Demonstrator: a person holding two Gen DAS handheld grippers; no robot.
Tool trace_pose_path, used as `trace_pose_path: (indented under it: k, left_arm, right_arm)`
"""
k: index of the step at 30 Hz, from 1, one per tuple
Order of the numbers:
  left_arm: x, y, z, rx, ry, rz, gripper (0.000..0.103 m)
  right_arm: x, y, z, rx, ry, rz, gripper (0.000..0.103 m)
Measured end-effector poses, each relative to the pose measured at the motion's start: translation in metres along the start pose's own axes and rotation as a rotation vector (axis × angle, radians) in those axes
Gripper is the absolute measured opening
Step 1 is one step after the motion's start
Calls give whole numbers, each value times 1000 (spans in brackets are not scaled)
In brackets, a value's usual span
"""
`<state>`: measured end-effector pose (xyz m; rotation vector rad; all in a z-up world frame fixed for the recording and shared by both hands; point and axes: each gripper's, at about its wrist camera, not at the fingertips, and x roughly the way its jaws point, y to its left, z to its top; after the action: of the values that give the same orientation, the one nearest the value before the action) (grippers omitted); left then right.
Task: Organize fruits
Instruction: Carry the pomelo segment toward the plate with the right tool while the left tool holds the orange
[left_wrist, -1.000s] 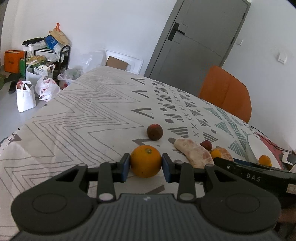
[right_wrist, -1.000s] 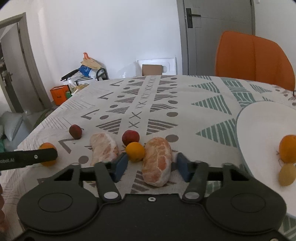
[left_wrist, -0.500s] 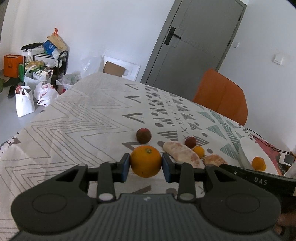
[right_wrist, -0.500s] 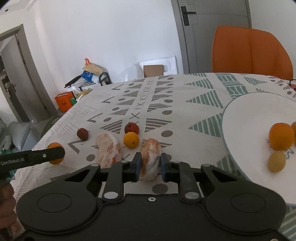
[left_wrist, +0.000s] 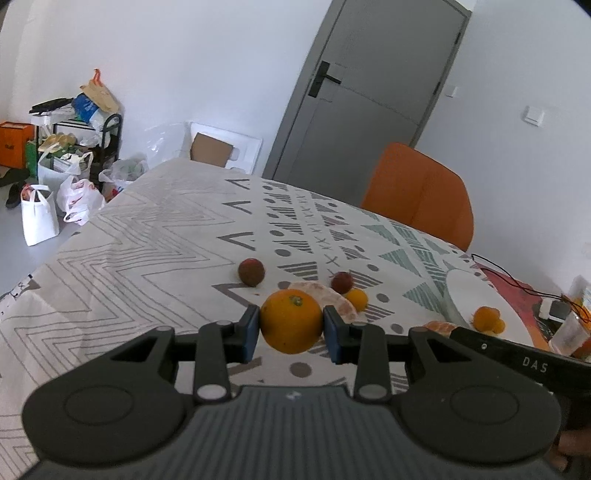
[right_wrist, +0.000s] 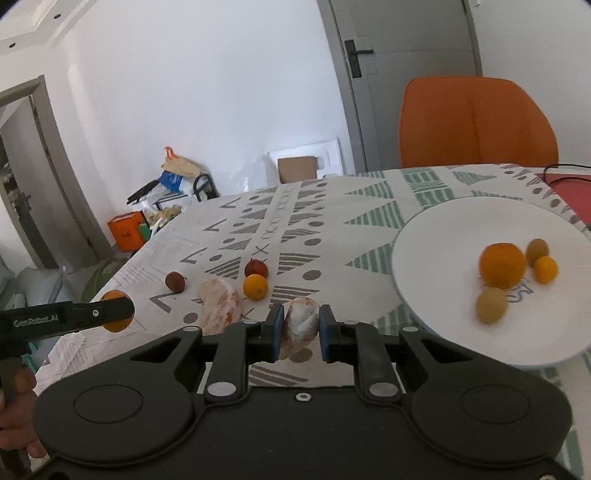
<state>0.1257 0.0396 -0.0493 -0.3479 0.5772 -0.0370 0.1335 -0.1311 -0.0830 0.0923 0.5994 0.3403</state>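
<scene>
Left wrist view: left gripper (left_wrist: 291, 329) clamps a round orange citrus fruit (left_wrist: 291, 320) between its blue pads. Right gripper (right_wrist: 300, 332) is closed on a peeled pinkish citrus segment (right_wrist: 300, 325); the white round plate (right_wrist: 436, 266) lies to its right.

I count two peeled citrus pieces, one in my right jaws (right_wrist: 300, 326) and one left of them (right_wrist: 219, 306), two big oranges, one in my left jaws (left_wrist: 291, 320) and one on the plate (right_wrist: 501, 265), two dark red fruits (right_wrist: 174, 281) ahead, two small oranges (right_wrist: 255, 287) and two greenish-brown fruits (right_wrist: 491, 305).
</scene>
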Motion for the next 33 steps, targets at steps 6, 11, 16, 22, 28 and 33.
trace_pose_path:
  k: [6, 11, 16, 22, 28, 33]
  left_arm:
    - [3, -18, 0, 29, 6, -27, 35]
    - [3, -35, 3, 62, 1, -47, 35]
    - [8, -52, 3, 92, 9, -59, 35]
    - [18, -73, 1, 131, 26, -83, 35]
    - [28, -93, 4, 178, 30, -113, 35]
    - [40, -112, 2, 216, 55, -136, 35]
  right_arm:
    - [-20, -10, 4, 16, -51, -10, 18]
    - [-35, -23, 8, 44, -98, -23, 18]
    - [-49, -41, 9, 76, -133, -41, 18]
    - [-57, -65, 4, 113, -153, -81, 18]
    - [-65, -89, 1, 142, -171, -136, 18]
    - [-70, -110, -4, 176, -182, -175, 18]
